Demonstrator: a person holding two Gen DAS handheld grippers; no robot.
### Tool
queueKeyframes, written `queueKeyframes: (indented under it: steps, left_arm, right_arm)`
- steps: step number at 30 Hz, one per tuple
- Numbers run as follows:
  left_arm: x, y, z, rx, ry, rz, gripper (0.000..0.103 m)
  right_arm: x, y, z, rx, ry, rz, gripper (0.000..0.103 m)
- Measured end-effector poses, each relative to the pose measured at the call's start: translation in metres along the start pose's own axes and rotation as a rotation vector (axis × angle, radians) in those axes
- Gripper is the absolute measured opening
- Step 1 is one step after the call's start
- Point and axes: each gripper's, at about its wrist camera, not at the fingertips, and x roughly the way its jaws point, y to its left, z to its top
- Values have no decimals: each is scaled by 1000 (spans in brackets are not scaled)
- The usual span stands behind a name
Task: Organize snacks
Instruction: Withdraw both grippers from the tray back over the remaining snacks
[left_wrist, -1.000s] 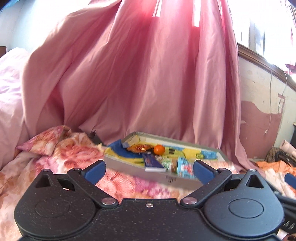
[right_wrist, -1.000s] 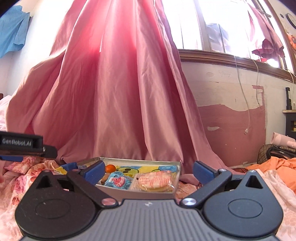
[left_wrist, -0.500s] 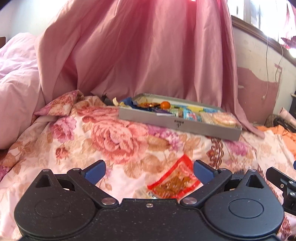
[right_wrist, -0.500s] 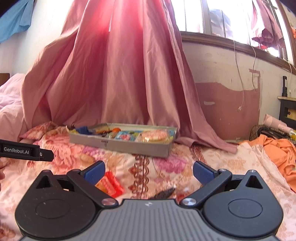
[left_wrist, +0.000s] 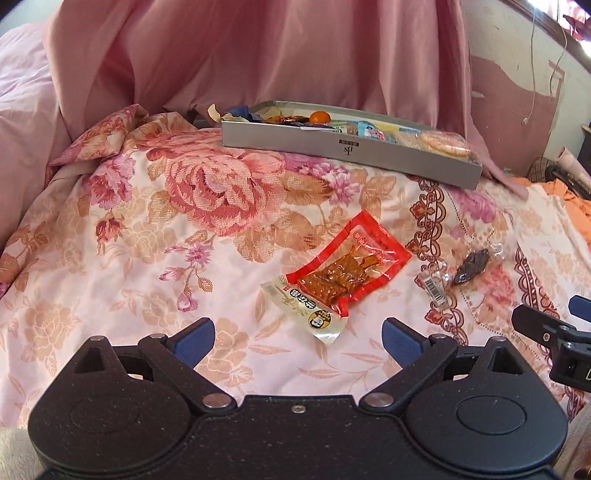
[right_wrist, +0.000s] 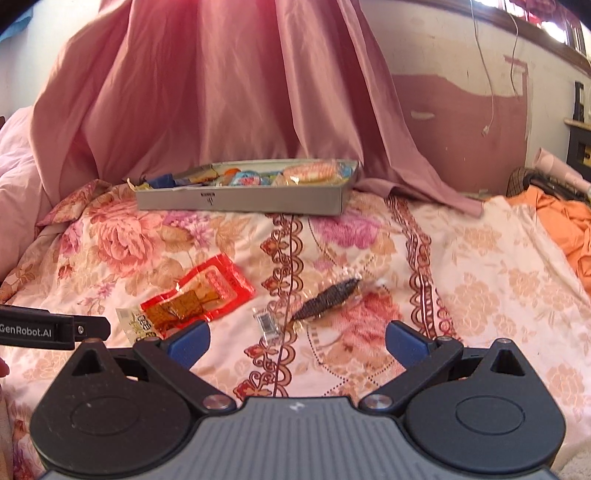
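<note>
The red snack packet (left_wrist: 338, 271) lies on the bed just ahead of the left hand-held gripper (left_wrist: 298, 339), whose fingers are spread; the right hand-held gripper (right_wrist: 297, 341), likewise spread, faces the clear-wrapped dark snack (right_wrist: 328, 298).

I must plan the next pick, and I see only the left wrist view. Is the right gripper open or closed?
Observer: Open. In the right wrist view, the right gripper has its blue pads wide apart, with nothing between them.
Operator: What lies in front of it?
Observer: The dark brown snack in a clear wrapper lies on the floral bedspread just ahead, roughly centred between the pads and not touched.
Operator: And the red packet?
Observer: The red-edged clear packet of brown strips lies left of the gripper's line, its near edge partly behind the left pad.
</note>
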Motion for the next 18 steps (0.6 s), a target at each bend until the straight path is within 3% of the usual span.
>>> queueKeyframes:
  steps: [18]
  left_arm:
    - [17, 1, 1, 26, 11, 32, 97]
  right_arm:
    - [16, 4, 1, -15, 93, 2, 103]
